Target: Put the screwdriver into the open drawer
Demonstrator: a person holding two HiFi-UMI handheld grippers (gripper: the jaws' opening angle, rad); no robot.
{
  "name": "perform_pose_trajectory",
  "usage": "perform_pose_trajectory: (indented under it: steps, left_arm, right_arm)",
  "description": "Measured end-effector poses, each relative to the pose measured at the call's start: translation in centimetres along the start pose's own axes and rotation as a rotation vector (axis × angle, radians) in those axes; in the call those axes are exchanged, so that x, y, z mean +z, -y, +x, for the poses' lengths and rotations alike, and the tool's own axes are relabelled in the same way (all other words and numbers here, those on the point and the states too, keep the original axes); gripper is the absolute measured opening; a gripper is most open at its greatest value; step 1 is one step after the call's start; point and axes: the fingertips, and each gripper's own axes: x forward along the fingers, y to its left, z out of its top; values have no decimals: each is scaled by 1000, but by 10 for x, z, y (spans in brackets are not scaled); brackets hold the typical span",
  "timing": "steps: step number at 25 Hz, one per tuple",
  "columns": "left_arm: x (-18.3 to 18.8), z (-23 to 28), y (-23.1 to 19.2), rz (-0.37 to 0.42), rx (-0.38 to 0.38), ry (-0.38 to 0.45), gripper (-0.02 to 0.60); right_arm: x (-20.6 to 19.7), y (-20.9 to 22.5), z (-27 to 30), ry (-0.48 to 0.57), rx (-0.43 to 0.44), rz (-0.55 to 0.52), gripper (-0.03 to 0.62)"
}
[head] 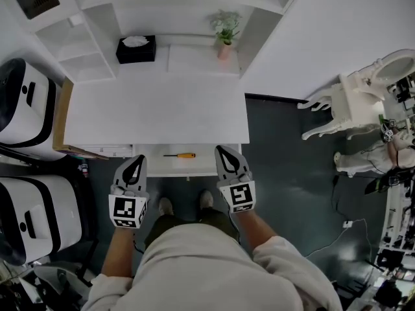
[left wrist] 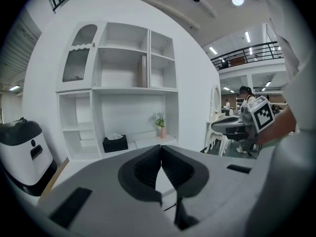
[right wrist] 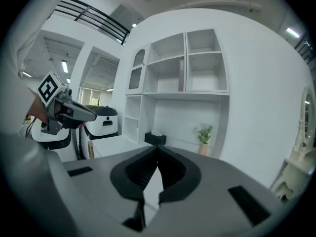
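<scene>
i see a white desk against a white wall. a white shelf unit rises behind it, with a black tissue box and a small potted plant in its niche. the floor is dark grey. an ornate white dressing table stands at the right and two rounded white machines at the left. ceiling lights glow overhead.

Tissue box, potted plant (both on shelf).

Head view looks steeply down; both gripper views face the shelves.
</scene>
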Motion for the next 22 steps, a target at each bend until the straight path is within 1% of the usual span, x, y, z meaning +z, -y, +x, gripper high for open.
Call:
perform_pose_trajectory:
  steps: [5,10,22]
  left_arm:
    - [4,0,0,6,-6,8,5]
    - [5,1,-2,9,-6,15,5]
    - [5,2,-1,12,1,13,5]
  right_arm:
    - [7,13,-21,24,-60,50,5]
    - [13,21,-31,47,-93,66,3]
    - [21,23,-35,70,-92,68,3]
